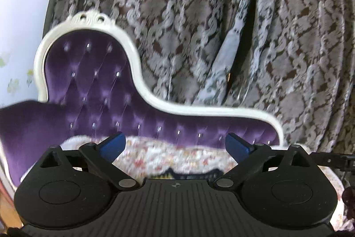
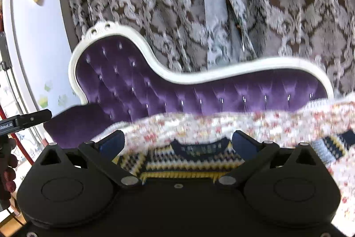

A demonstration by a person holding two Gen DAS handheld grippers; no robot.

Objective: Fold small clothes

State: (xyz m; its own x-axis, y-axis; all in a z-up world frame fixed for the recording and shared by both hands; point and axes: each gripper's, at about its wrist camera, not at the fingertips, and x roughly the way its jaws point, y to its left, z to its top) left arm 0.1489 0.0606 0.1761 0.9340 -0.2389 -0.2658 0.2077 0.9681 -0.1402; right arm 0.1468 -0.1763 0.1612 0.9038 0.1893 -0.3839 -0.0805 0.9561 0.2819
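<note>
Left tool: I see its two blue fingers spread wide apart, nothing between them; the black body below is ribbed plastic with round housings on either side.
Right tool: I see it spread wide as well, blue flat fingers on black linkages, gripping nothing.
Sweater: a small knitted piece, navy neckline with a woven label, zigzag bands of yellow, white and navy across the chest. It lies flat on the floral cover just ahead of my right tool, neckline towards the sofa back, one sleeve stretched out to the right. From the left wrist I get only a dark sliver of its collar above the tool body.
Floral cover: white fabric, soft and slightly fluffy at the edge, scattered with small red and yellow flowers; it drapes over the seat. Blurred in both views.
Sofa: purple velvet back, button-tufted in diamonds with shiny studs, inside a glossy white carved frame that rises in a curved hump on the left and runs low to the right.
Curtain: heavy hanging folds behind the sofa, brown ground with a pale grey damask scroll pattern.
Wall: smooth pale surface to the left, with small green flower stickers low down.
</note>
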